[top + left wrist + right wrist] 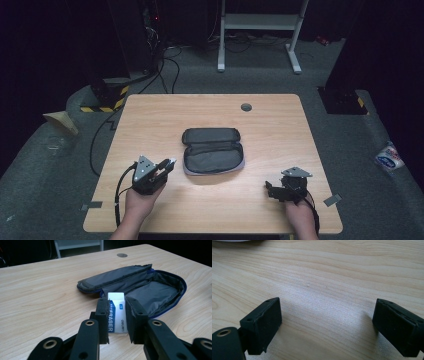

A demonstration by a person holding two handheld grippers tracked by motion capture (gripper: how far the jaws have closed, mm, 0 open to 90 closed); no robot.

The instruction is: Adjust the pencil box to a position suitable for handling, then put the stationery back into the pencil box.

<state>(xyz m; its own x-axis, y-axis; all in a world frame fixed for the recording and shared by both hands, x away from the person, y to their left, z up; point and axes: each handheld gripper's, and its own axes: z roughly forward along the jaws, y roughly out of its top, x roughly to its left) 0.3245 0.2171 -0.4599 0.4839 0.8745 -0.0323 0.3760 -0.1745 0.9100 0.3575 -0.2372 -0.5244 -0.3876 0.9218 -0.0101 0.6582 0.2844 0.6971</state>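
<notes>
My left gripper [117, 315] clamps an eraser [116, 315] beside the open pouch [213, 151] at the table's [150, 115] middle; my right gripper [327, 327] gapes near the front edge.

Right gripper [327, 327]: two black jaws rise from the bottom edge, set wide apart, with nothing between them. The one at the left of the view is a blocky pad with small screw holes along its top face, and a rounded black link with a brass-coloured rivet sits below it. The one at the right of the view is cut off by the frame edge. Table [324, 277]: pale wood grain, bare beneath the jaws, faint shadow beside each.
</notes>
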